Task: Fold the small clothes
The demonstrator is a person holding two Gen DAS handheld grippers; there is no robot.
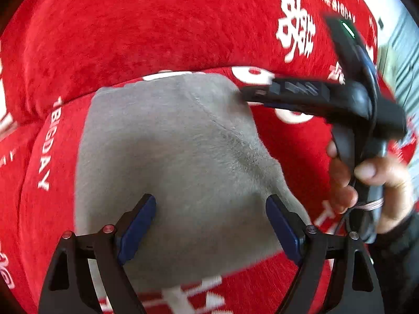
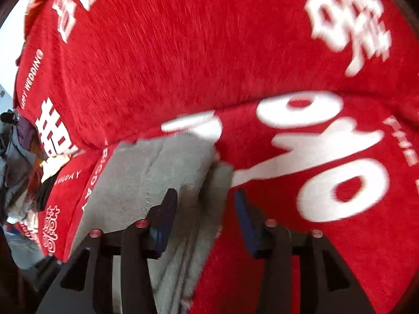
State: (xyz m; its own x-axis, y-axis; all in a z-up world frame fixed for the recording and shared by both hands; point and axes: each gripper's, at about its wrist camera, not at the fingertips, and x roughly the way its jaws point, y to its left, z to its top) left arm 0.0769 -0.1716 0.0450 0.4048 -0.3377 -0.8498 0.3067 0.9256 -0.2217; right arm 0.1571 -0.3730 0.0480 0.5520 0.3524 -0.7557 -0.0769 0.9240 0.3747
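Blue-padded fingers (image 1: 137,225) of the left gripper (image 1: 209,225) stand spread wide, hovering over the near part of a grey fleece garment (image 1: 167,162) and pinching nothing. The right gripper (image 2: 205,217) is likewise spread in its own view, one finger (image 2: 167,209) on the cloth and the other just off its edge over red fabric; whether that layered edge lies between the pads or merely beneath them cannot be told from here.

From the left wrist camera, the garment looks already folded into a compact, roughly rectangular packet with a seam running diagonally across its top. It lies on the red cover (image 1: 157,26) printed with white lettering, close to where the seat meets the back cushion. The right wrist camera shows stacked layers along one side, which suggests at least one fold is done.

Farther off, at the left edge of the right view, a heap of mixed clothes (image 2: 18,172) waits. Judging by that pile, this piece is near finished, perhaps needing a last smoothing or setting aside, while most of the job remains.
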